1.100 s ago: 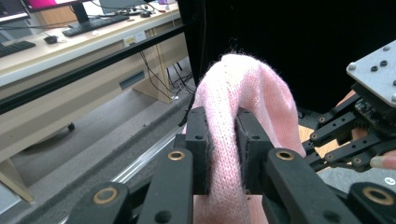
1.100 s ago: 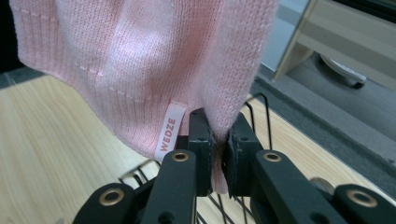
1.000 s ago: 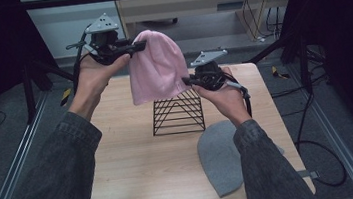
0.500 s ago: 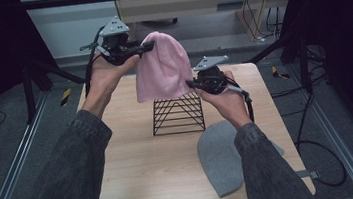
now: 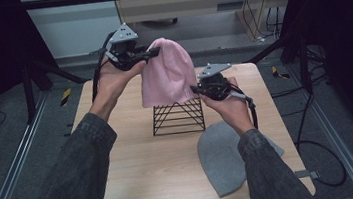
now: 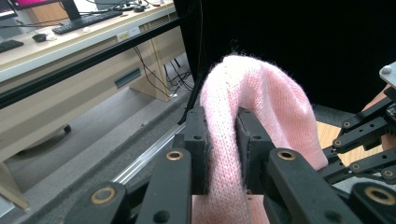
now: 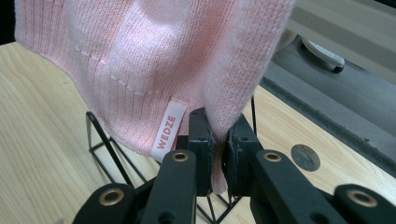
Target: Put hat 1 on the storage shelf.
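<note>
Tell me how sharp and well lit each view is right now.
High view: even light on the pale wooden table, surroundings dark, slightly soft. Left gripper view: pink knitted beanie sharp against a black backdrop, the desk behind blurred. Right gripper view: beanie's upper knit washed out bright, white label readable.

Pink beanie (image 5: 168,78) held aloft over black wire rack (image 5: 178,117); crown pinched by left gripper (image 5: 152,55), lower edge by right gripper (image 5: 197,90). Grey beanie (image 5: 224,157) laid flat on wooden table (image 5: 137,169).

light: dim, dark edges in high view | glare: none | focus: jaws soft close up, backgrounds slightly blurred
</note>
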Action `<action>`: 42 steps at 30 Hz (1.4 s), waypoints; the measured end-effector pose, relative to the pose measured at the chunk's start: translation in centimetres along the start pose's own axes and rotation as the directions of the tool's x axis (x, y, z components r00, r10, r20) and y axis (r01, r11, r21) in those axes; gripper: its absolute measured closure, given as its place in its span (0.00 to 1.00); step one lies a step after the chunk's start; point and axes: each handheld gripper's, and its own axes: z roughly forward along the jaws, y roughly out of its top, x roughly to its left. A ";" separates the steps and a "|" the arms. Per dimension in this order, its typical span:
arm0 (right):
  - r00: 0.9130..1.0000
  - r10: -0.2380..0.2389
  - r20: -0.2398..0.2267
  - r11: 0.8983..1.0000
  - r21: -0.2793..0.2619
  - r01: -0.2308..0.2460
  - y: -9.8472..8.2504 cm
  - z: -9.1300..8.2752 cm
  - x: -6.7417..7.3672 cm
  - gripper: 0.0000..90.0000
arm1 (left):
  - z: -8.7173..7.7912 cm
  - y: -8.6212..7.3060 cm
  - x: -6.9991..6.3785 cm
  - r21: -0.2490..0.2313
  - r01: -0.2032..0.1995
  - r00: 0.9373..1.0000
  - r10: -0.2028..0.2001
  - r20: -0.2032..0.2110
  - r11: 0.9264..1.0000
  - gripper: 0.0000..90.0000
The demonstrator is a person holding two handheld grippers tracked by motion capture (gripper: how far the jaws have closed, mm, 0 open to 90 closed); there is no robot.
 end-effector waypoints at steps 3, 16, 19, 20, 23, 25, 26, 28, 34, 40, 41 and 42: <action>1.000 0.000 0.005 1.000 0.001 0.000 -0.2 -0.2 0.0 0.92 | 0.1 -0.1 -0.3 0.000 -0.001 1.000 0.001 0.006 1.000 0.85; 1.000 -0.004 0.028 0.999 0.033 0.003 -2.3 -0.7 -0.2 0.92 | 0.8 -1.9 -1.8 0.052 -0.005 1.000 0.004 0.013 0.999 0.84; 1.000 -0.004 0.031 0.999 0.039 0.003 -2.7 -0.6 -0.1 0.92 | 1.1 -2.4 -1.8 0.056 0.000 1.000 0.000 0.014 0.998 0.83; 0.999 -0.005 0.033 0.999 0.043 0.004 -2.8 -0.5 -0.1 0.92 | 1.1 -2.5 -1.8 0.062 -0.004 1.000 0.003 0.015 0.998 0.83; 0.999 -0.008 0.040 0.999 0.052 0.006 -3.0 -0.2 -0.1 0.92 | 1.2 -2.8 -1.9 0.062 -0.005 1.000 0.005 0.006 0.998 0.83; 0.999 -0.001 0.034 0.998 0.060 -0.001 -3.3 0.0 0.0 0.92 | 1.4 -3.1 -2.0 0.062 -0.006 1.000 0.005 0.006 0.998 0.83; 0.999 0.001 0.033 0.998 0.067 -0.003 -3.4 0.1 0.1 0.92 | 1.4 -3.3 -2.1 0.063 -0.011 1.000 0.011 0.006 0.998 0.83; 0.999 -0.002 0.034 0.997 0.081 0.000 -3.7 0.3 0.2 0.92 | 1.7 -3.7 -2.4 0.059 -0.002 1.000 0.001 0.015 0.998 0.83; 0.999 -0.007 0.036 0.995 0.105 0.003 -4.5 0.8 0.4 0.92 | 1.9 -4.5 -3.0 0.085 -0.012 1.000 0.010 0.029 0.996 0.83; 0.999 -0.012 0.030 0.992 0.122 0.008 -5.1 1.2 0.9 0.92 | 1.8 -5.2 -3.3 0.110 -0.013 0.999 0.010 0.033 0.994 0.83; 0.999 -0.015 0.032 0.992 0.126 0.011 -5.3 1.3 0.9 0.92 | 1.8 -5.3 -3.5 0.104 -0.007 0.999 0.003 0.038 0.995 0.83; 0.999 -0.014 0.033 0.991 0.132 0.010 -5.4 1.3 1.0 0.92 | 1.8 -5.5 -3.7 0.106 -0.006 0.999 0.001 0.045 0.994 0.83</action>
